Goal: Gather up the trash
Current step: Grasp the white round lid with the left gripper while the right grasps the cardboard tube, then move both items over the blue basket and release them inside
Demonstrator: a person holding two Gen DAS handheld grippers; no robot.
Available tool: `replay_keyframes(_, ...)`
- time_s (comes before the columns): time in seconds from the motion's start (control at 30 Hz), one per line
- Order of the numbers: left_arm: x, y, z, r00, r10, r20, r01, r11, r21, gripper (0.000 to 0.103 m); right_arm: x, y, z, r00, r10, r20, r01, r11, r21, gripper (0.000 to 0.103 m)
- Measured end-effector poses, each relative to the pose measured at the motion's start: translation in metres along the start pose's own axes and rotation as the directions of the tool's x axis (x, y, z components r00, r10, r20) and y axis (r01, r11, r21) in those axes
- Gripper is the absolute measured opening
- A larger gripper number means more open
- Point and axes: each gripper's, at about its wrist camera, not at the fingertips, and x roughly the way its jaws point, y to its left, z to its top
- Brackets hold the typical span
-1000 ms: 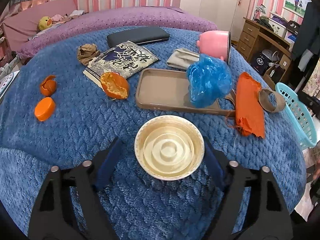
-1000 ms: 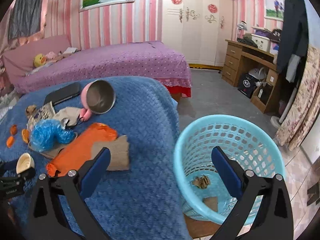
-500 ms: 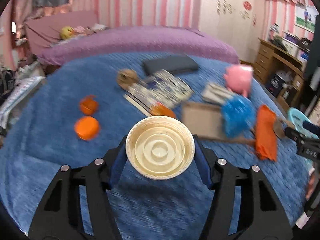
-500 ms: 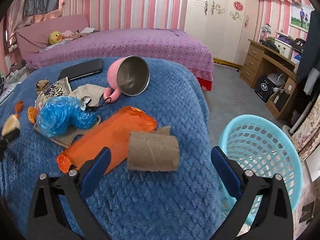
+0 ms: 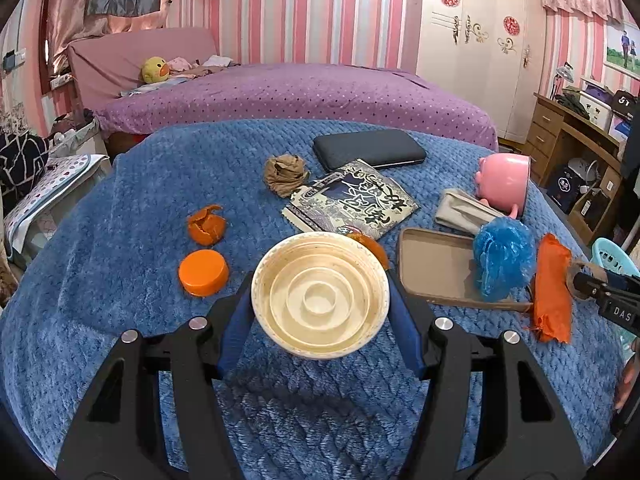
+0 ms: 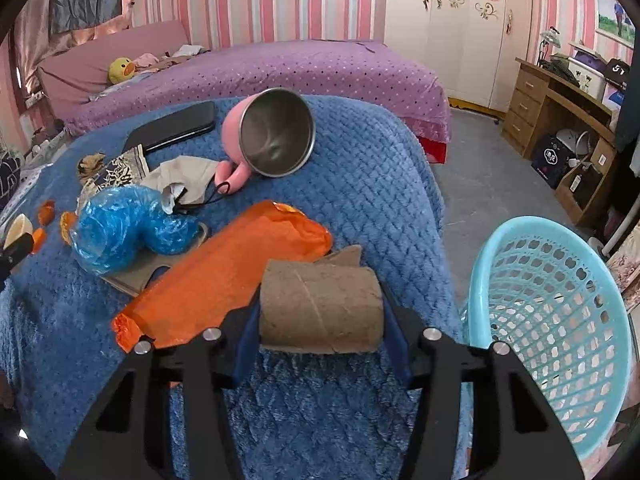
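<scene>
Gripping a cream ridged lid (image 5: 320, 300) by its rim, the left tongs (image 5: 320, 312) hold it clear above the blue blanket (image 5: 120, 240) that covers the desk, both blue pads pressed to its sides. The right tongs (image 6: 322, 314) have just been closing and now clamp a cardboard tube (image 6: 320, 306) lengthwise between their pads, the tube lying at the blanket's near edge and touching the orange bag (image 6: 224, 276) beside it. A light blue basket (image 6: 552, 320) stands on the floor just to the right of the desk, well below the tube. Across the blanket lie an orange cap (image 5: 204, 272), a piece of orange peel (image 5: 206, 228), a crumpled brown wad (image 5: 286, 174), a printed packet (image 5: 352, 200), a black case (image 5: 370, 154), a tipped pink cup (image 6: 276, 136), a blue plastic bag (image 6: 124, 232) on a tan tray (image 5: 436, 272), and a beige pouch (image 5: 460, 212).
</scene>
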Motion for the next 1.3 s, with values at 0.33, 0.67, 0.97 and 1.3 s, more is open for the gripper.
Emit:
replay_keyframes(0.33,0.0,-0.011,-0.004,1.0,0.008,0.003,-0.008,1.0,0.019,0.061,-0.017,-0.02,0.002,0.999,-0.01,0.046,0.011,1.0,-0.004,0.053)
replay_keyframes(0.67,-0.022,-0.062,0.009,0.998,-0.025,0.053,0.022,0.998,0.056,0.061,-0.038,-0.069,0.008,0.992,-0.07,0.104,0.068,0.997,0.023,0.053)
replay_keyframes(0.97,-0.03,-0.167,0.018,0.984,-0.167,0.059,0.158,0.978,0.14,0.061,-0.053,-0.147,0.001,0.975,-0.189,0.12,0.174,0.977,0.12,0.053)
replay_keyframes(1.3,-0.019,-0.287,-0.006,0.954,-0.3,-0.022,0.295,0.919,0.261,0.061,-0.055,-0.213,-0.018,0.96,-0.267,0.09,0.25,0.954,0.164,0.053)
